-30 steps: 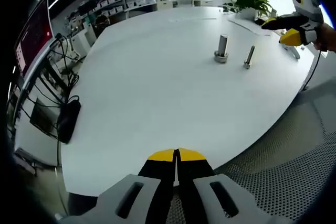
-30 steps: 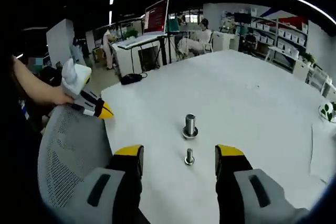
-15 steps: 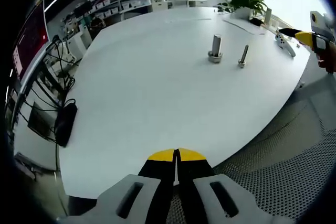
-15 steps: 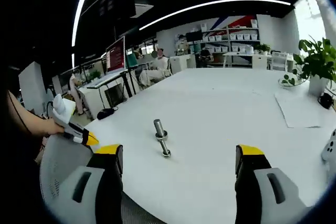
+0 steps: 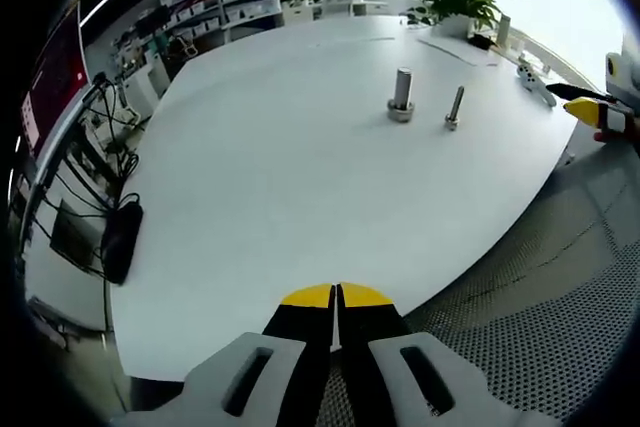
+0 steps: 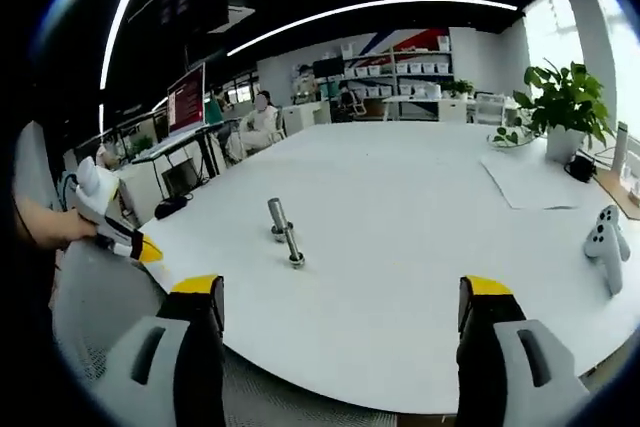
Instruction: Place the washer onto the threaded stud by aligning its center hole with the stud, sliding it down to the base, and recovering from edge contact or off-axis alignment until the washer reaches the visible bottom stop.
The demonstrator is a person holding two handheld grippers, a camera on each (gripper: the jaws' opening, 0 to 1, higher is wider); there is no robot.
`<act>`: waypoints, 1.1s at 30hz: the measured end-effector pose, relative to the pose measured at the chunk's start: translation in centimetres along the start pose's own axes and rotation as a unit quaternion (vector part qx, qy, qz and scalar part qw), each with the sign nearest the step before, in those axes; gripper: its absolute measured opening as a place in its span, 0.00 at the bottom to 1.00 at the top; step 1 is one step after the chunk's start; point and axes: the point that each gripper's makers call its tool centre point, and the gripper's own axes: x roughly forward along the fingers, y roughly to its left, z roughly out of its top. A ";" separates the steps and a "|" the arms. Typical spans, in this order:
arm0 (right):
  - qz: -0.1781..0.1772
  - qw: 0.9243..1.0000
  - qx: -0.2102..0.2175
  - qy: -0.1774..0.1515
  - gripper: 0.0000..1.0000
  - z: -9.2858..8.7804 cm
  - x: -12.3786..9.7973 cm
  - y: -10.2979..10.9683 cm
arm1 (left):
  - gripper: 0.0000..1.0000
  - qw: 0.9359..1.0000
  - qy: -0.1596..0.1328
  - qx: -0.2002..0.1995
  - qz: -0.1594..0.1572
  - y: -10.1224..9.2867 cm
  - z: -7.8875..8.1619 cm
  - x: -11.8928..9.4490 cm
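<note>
A thick metal stud (image 5: pixel 401 95) stands upright on the white table (image 5: pixel 290 177), with a wider ring around its foot; whether that ring is the washer is too small to tell. A thinner bolt (image 5: pixel 453 109) stands just beside it. In the right gripper view the stud (image 6: pixel 277 219) and the bolt (image 6: pixel 293 246) are far ahead, left of centre. My left gripper (image 5: pixel 337 293) is shut on nothing, over the table's near edge. My right gripper (image 6: pixel 342 289) is wide open and empty, well short of the stud. The right gripper (image 5: pixel 600 113) also appears at the left gripper view's right edge.
A white controller (image 6: pixel 603 240) lies near the table's right edge, with a sheet of paper (image 6: pixel 528 169) and a potted plant (image 6: pixel 562 107) behind it. A person's hand holds the left gripper (image 6: pixel 112 234) over a mesh chair (image 5: pixel 520 327). Desks and shelves stand beyond the table.
The right gripper has drawn back from the stud and bolt, which now look smaller, and its jaws have spread wider. The left gripper stays shut; its view has shifted slightly.
</note>
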 end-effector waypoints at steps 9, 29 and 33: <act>-0.023 1.000 0.016 -0.004 0.87 -1.4 0.3 -1.2 | 0.00 1.000 -0.010 0.001 0.005 0.2 0.3 0.0; -0.001 0.999 0.045 0.016 0.77 -2.3 0.3 -0.7 | 0.00 1.000 -0.020 -0.005 0.013 0.4 0.7 -0.1; 0.002 0.999 0.048 0.014 0.77 -2.3 0.3 -0.7 | 0.00 1.000 -0.020 -0.005 0.014 0.5 0.7 -0.1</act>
